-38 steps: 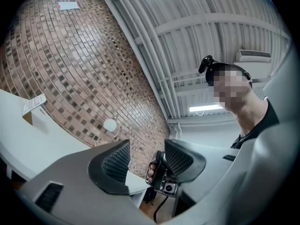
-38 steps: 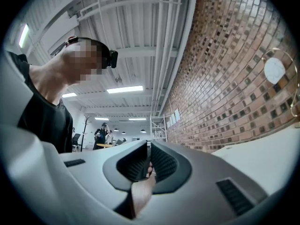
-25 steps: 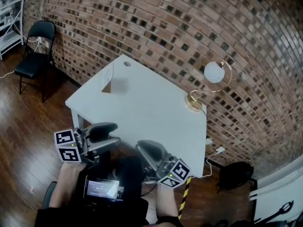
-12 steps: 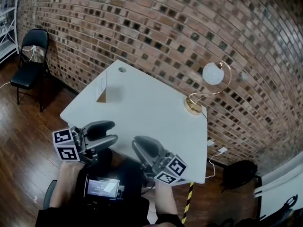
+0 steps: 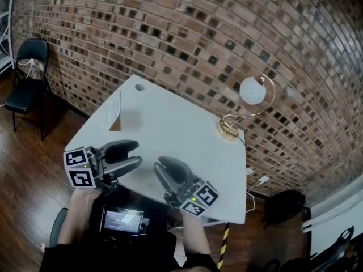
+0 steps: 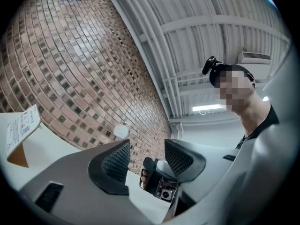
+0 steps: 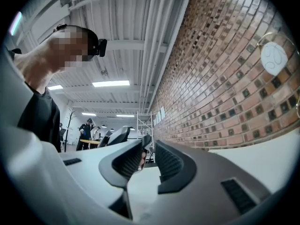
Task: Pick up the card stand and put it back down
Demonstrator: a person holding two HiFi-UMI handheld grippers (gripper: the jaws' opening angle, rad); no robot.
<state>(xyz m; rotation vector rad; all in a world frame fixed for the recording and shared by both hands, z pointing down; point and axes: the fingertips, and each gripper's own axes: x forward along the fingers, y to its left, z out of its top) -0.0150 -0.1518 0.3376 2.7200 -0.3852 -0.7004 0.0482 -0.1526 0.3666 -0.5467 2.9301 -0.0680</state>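
Bench smooth matt white; card stand white paper on brown cardboard. Wall rough brick, floor glossy dark wood. Lamp shiny brass-coloured metal with matt white globe; chair dull black.

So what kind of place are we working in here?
Probably a converted industrial or loft-style workspace, not a home: a bare brick wall, a ribbed metal ceiling with strip lights, and a lone white table with a globe lamp on wood flooring.
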